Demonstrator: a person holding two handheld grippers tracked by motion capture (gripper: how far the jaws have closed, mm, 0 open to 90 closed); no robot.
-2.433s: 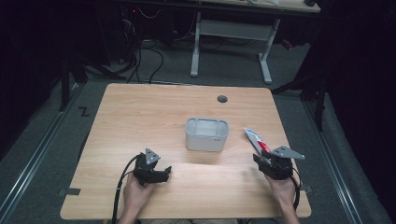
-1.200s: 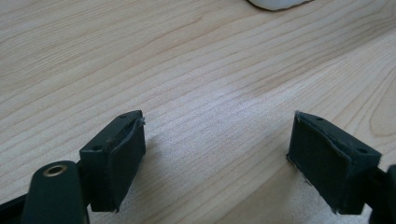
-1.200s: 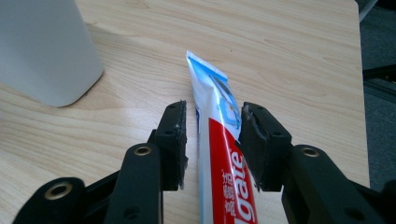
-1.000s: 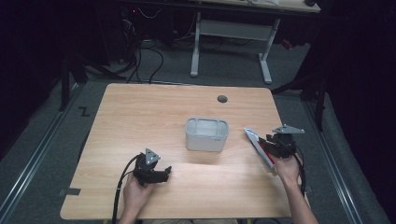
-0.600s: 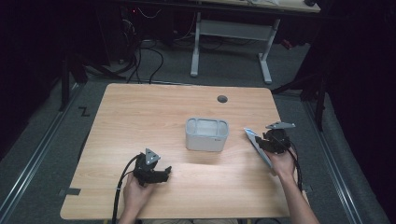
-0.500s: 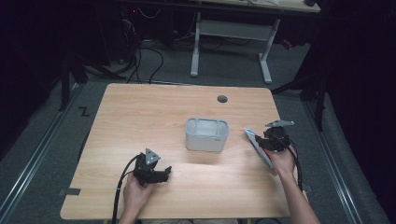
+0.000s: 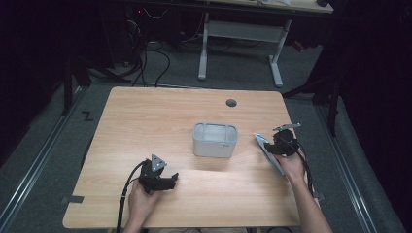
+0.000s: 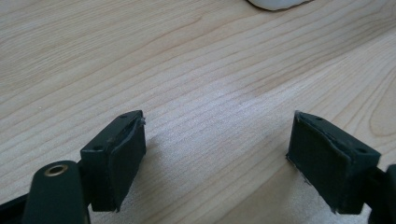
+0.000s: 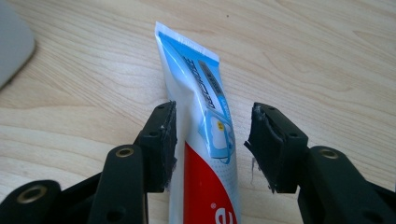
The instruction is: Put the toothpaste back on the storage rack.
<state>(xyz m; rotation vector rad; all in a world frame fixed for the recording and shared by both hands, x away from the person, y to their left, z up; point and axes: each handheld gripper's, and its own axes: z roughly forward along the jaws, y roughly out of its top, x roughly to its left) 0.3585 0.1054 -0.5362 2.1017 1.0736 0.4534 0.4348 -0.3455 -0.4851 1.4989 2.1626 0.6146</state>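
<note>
One toothpaste tube (image 9: 201, 140) sits between your right gripper's (image 9: 212, 140) just-opened jaws, unpinched; one bin (image 7: 215, 139); left gripper (image 8: 217, 154) wide, empty.

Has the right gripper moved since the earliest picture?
Yes. The right gripper has gone up the table and inward, toward the grey bin. Its jaws have just been opening, astride the toothpaste tube.

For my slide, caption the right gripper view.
Open right claw straddling a white, blue and red toothpaste tube on the wooden table.
</note>
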